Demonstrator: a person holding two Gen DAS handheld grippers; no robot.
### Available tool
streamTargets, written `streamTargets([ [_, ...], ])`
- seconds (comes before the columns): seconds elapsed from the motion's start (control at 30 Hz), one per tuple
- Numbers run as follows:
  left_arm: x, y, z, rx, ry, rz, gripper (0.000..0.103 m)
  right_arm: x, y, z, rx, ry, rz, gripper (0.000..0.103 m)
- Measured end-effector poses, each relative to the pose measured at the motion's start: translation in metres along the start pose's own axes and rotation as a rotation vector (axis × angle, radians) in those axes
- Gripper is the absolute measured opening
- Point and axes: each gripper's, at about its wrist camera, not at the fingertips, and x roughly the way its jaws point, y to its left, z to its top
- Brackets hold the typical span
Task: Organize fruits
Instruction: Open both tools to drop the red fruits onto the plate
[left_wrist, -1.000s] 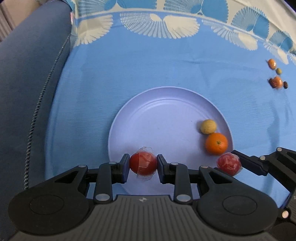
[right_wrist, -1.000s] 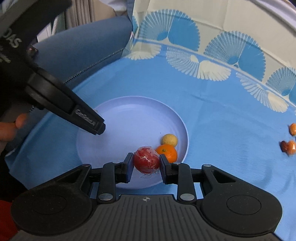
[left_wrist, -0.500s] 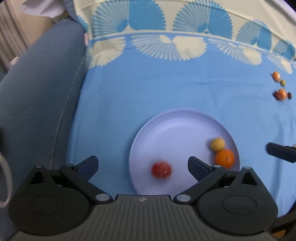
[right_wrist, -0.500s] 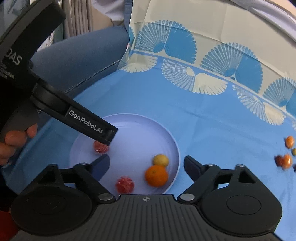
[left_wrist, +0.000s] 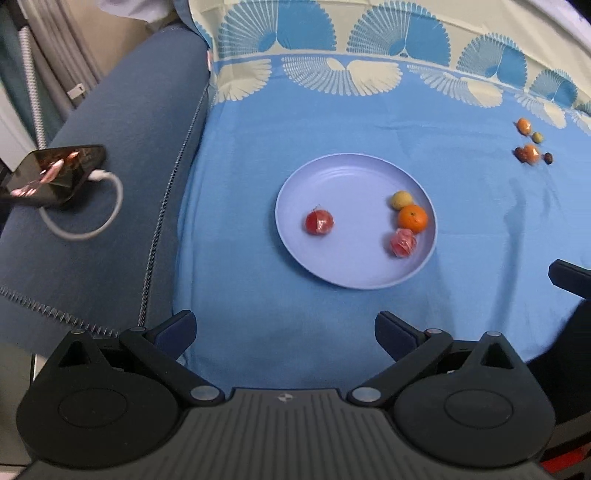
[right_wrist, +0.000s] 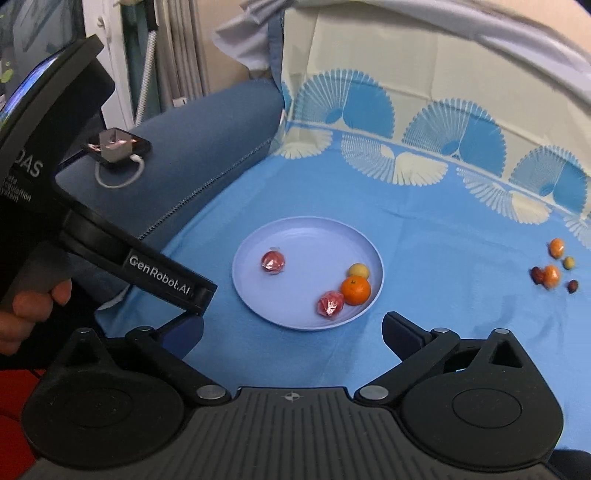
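A lilac plate (left_wrist: 351, 273) (right_wrist: 258, 302) lies on the blue cloth. On it are two red wrapped fruits (left_wrist: 319, 222) (left_wrist: 403, 242), an orange (left_wrist: 412, 218) and a small yellow fruit (left_wrist: 400, 199). In the right wrist view they show as red fruits (right_wrist: 273, 261) (right_wrist: 331, 303), orange (right_wrist: 355, 290) and yellow fruit (right_wrist: 359, 270). My left gripper (left_wrist: 284, 334) is open and empty, held back from the plate's near edge. My right gripper (right_wrist: 293, 332) is open and empty, also short of the plate.
Several small orange, yellow and dark fruits (left_wrist: 531, 146) (right_wrist: 552, 267) lie loose on the cloth at the far right. A phone with a white cable (left_wrist: 51, 173) (right_wrist: 116, 147) rests on the blue sofa arm at left. The left gripper's body (right_wrist: 92, 240) fills the right view's left side.
Both grippers opened and let go of their red wrapped fruits onto the plate, then drew back and up away from it.
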Motion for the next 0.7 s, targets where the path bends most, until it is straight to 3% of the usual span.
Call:
streamTargets([
  [0.27,-0.034,-0.001,-0.019,-0.007,-0.055,0.018,0.103,-0.042,0.012,-0.017,-0.026,-0.068,-0.042,0.102],
  [0.7,-0.048,-0.004,-0.026,-0.003,-0.080,0.036,0.103,-0.063,0.015,-0.021,-0.025,-0.122,-0.067,0.102],
])
